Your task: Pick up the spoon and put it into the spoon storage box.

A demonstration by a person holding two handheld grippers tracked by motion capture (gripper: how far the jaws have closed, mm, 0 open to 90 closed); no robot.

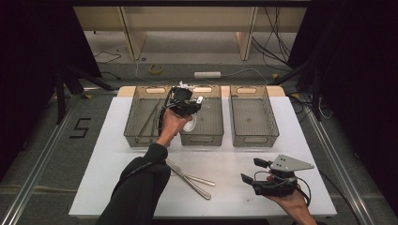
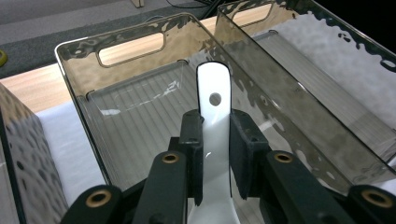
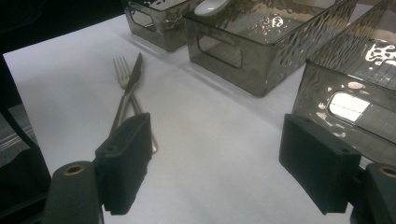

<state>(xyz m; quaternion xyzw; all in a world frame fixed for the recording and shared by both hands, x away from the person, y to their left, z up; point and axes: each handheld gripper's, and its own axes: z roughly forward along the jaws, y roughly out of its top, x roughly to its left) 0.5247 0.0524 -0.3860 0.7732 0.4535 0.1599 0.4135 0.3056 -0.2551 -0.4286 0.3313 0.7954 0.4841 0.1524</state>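
Observation:
A white spoon [image 2: 214,93] with a hole in its handle end is clamped between the pads of my left gripper [image 2: 215,133]. In the high view my left gripper [image 1: 190,105] hovers over the middle smoky plastic bin [image 1: 202,139], with the white spoon's bowl [image 1: 189,124] hanging below the hand inside the bin's outline. My right gripper [image 1: 251,170] rests low near the table's front right, jaws wide apart with nothing between them. In the right gripper view, bare white table lies between the jaws of my right gripper [image 3: 219,154].
A metal fork [image 3: 122,74] and knife [image 3: 136,70] lie crossed on the white table [image 1: 108,154], front centre, by the left forearm. The left bin [image 1: 136,138] holds long utensils. A right bin [image 1: 256,139] stands beside the middle one. Dark floor surrounds the table.

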